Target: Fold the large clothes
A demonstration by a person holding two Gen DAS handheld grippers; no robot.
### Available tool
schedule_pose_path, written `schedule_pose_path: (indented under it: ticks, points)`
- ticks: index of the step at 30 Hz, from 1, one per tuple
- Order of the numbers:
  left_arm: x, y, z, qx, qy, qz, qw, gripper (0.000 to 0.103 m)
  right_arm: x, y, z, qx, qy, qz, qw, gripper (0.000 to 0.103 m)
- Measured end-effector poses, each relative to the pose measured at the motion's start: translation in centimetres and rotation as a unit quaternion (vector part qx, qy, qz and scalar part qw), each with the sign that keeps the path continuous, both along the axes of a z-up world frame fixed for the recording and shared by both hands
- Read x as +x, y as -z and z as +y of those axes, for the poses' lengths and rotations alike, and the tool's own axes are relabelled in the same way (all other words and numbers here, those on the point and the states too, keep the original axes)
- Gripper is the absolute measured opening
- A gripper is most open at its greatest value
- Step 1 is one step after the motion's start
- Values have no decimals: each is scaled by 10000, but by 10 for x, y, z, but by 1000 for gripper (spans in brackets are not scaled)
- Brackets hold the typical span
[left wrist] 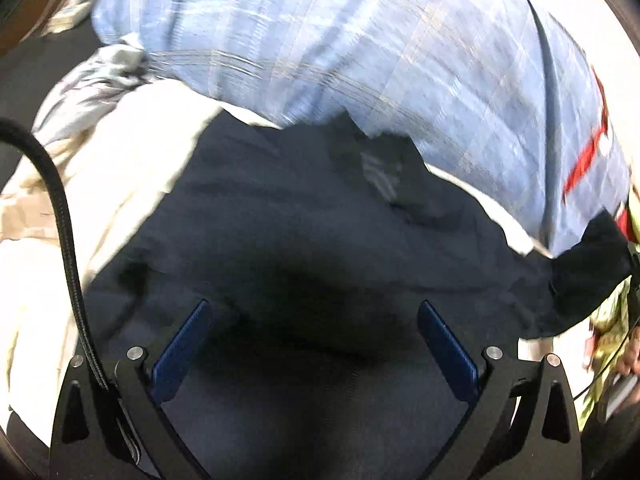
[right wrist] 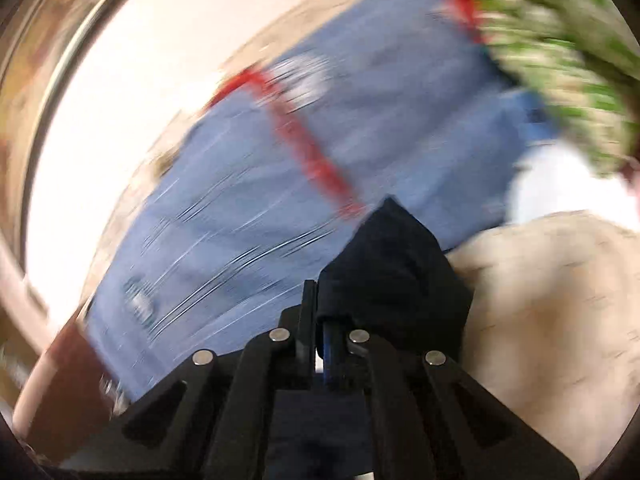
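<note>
Only rightward: tongs (right wrist: 324, 312) pinching dark garment (right wrist: 392, 272)

Wrist views close over shared clothes (left wrist: 320, 220)

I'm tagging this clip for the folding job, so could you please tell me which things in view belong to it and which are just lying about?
In the job:
- dark navy garment, pinched in the shut right gripper
- left gripper, fingers open above the garment

Lying about:
- blue plaid cloth
- beige cloth
- green patterned fabric
- grey crumpled cloth
</note>
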State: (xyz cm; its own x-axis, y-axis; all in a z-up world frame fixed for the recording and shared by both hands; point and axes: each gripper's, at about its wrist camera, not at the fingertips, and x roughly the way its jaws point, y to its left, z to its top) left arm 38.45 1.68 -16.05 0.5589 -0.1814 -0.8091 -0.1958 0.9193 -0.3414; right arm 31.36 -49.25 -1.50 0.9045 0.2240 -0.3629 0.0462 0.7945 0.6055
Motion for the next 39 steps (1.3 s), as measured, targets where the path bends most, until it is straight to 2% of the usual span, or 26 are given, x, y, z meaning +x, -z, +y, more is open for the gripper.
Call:
schedule_pose_path:
  ticks: [3,5,7,9,12,14,15,16,18,19,20,21,22,23,24,26,27,29,31,33,35,37,39]
  points:
    - [-10,-6,40,-178,-357,-98,9992,102,17,-4,97,-280,-865,42,9959,2]
    - [-16,-7,66,-328,-537,-160,9979,102,22,6,177,-507,-1547,185,9865,2]
    - [-22,-7,93,-470,-659,-213,9965,102,23,27,254,-764,-2216,384,9714,2]
    - [-27,-5,109,-486,-725,-189,9960,102,19,63,324,-910,-2768,716,9539,2]
    - [-33,3,131,-528,-820,-104,9952,102,18,119,377,-1155,-2986,1396,9370,4]
    - [-37,9,140,-577,-870,-54,9945,102,23,160,400,-1365,-3240,2166,9108,24]
    - [-37,13,143,-615,-897,-21,9941,102,20,171,404,-1595,-3243,2316,9032,24]
    - [-36,17,145,-672,-909,1,9936,102,10,173,404,-1701,-3271,2293,9008,25]
    - [-32,24,141,-802,-811,37,9935,102,1,164,392,-1553,-3268,2160,9069,32]
    - [-29,25,135,-786,-748,22,9941,102,-5,156,383,-1367,-3242,2043,9135,43]
    - [-26,24,126,-688,-632,-26,9956,102,-12,145,370,-1185,-3142,1837,9238,55]
    - [-22,21,112,-498,-463,-98,9976,102,-19,132,356,-1066,-3023,1638,9330,62]
    - [-18,16,93,-209,-217,-224,9993,102,-23,125,343,-879,-3005,1542,9371,71]
    - [-17,13,80,-6,-53,-320,9995,102,-29,119,330,-663,-2987,1492,9403,71]
    - [-14,9,56,366,243,-501,9978,102,-35,111,310,-440,-2816,1465,9473,71]
    - [-8,11,5,1107,863,-737,9874,102,-45,103,284,-276,-2493,1372,9583,71]
    - [-5,16,-17,1425,1120,-719,9808,102,-51,99,270,-229,-2349,1339,9625,71]
    - [3,30,-54,1831,1530,-677,9688,100,-57,91,251,-326,-2051,1335,9690,71]
    - [10,40,-74,2224,1650,-696,9584,98,-53,93,235,-471,-1800,1342,9733,71]
    - [20,53,-87,2587,1651,-683,9493,92,-50,96,214,-413,-1448,1388,9788,71]
    - [25,58,-86,2600,1539,-643,9511,82,-46,101,199,-313,-1199,1492,9810,71]
    - [33,60,-71,2259,1283,-586,9639,75,-45,104,184,-111,-1076,1524,9824,71]
    - [38,66,-60,1971,1186,-425,9723,69,-44,106,179,23,-1056,1532,9825,71]
